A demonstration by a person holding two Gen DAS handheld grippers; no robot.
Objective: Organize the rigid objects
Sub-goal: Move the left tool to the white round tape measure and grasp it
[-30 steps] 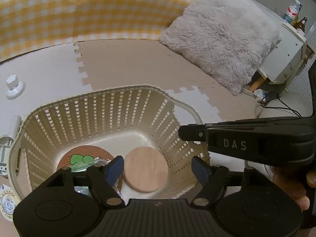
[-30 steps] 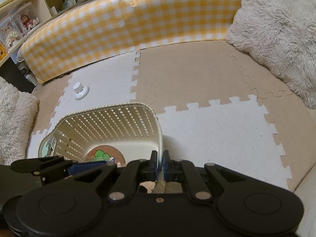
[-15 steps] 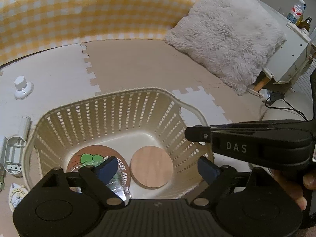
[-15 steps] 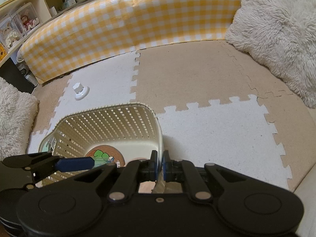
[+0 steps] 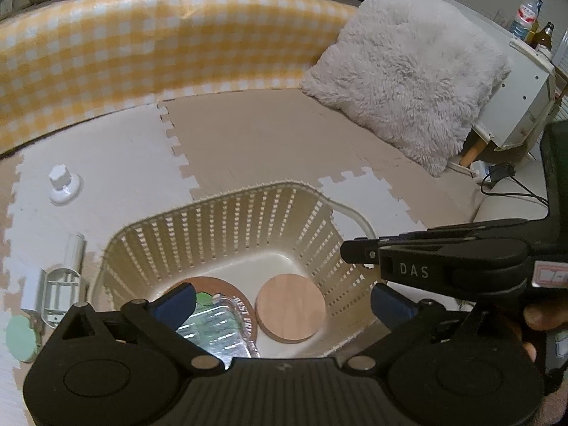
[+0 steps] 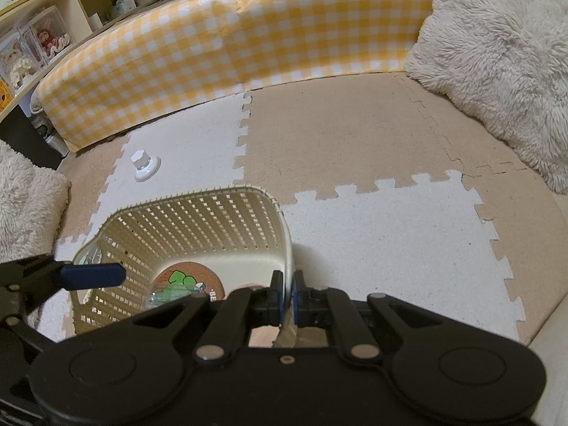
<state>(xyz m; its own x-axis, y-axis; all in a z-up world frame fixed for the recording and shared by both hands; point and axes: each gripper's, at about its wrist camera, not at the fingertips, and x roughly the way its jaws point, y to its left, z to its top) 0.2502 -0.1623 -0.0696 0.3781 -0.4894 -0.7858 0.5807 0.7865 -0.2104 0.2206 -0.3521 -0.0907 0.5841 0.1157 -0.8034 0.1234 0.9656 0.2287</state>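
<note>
A cream slotted basket (image 5: pixel 220 227) stands on the foam floor mat. On its floor lie a round wooden disc (image 5: pixel 290 307), a cork coaster with a green picture (image 5: pixel 209 289) and a clear shiny packet (image 5: pixel 213 330). My left gripper (image 5: pixel 284 305) hovers above the basket's near side. Its jaws are opening wide and nothing is between the blue pads. My right gripper (image 6: pixel 288 300) is shut on the basket (image 6: pixel 198 213) at its right rim. In the left wrist view it shows as a black arm (image 5: pixel 436 266) at that rim.
Left of the basket lie a white knob (image 5: pixel 64 184), a white tube (image 5: pixel 72 252), a white plastic bracket (image 5: pixel 56 291) and a pale green disc (image 5: pixel 19 333). A yellow checked cushion (image 6: pixel 230 42) borders the mat at the back. A fluffy pillow (image 5: pixel 408 85) lies at the right.
The left gripper's jaws have spread wider and it has lifted back from the basket floor. The wooden disc stays lying in the basket. The right gripper has kept still.
</note>
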